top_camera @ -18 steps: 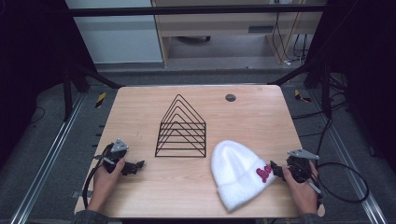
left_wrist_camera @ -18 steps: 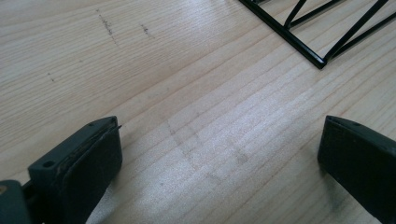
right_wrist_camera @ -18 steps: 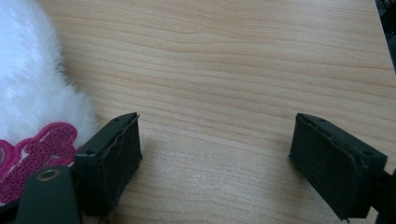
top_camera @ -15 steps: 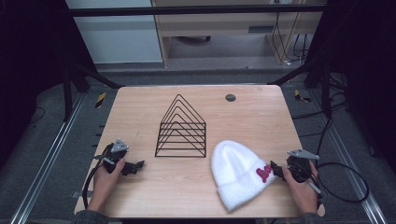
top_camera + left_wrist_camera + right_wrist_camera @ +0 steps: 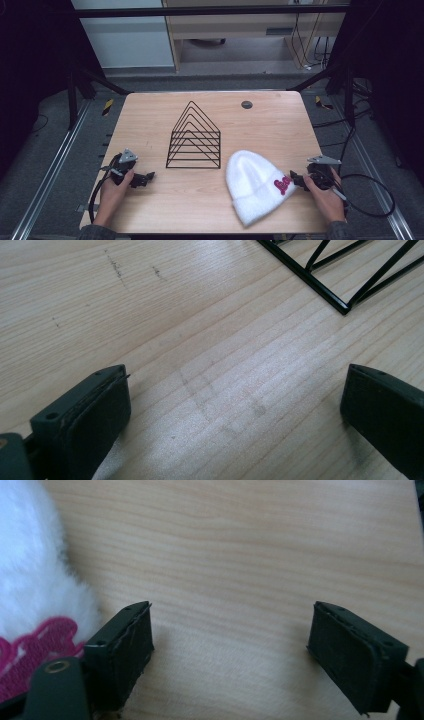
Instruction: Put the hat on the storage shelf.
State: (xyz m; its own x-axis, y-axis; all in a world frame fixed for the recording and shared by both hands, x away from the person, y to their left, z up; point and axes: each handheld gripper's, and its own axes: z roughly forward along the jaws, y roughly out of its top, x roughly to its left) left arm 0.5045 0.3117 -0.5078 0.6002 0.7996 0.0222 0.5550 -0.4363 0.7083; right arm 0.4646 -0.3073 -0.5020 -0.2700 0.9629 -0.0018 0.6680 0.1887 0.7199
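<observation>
- Light wood bench in a dim room, grey floor and metal rails around it, pale cabinets at the back.
- 2 hands come in from the bottom edge, 1 per gripper, both resting low on the bench near the front corners.
- Left hand holds the left gripper pointing right toward the middle. In the left gripper view its jaws are spread wide with just bare wood between them, gripping nothing.
- Right hand holds the right gripper pointing left. Jaws spread wide here too, nothing between them; in the right gripper view 1 jaw sits right against the hat's fluffy edge.
- 1 white knit hat with pink lettering on the cuff lies flat at front right, just beside the right gripper.
- 1 black wire rack, triangle shaped, stands mid-bench, between the grippers and a bit further back; its corner shows in the left gripper view.
- 1 small dark round disc sits in the bench top near the far edge.
- Black cable loops off the right side.
</observation>
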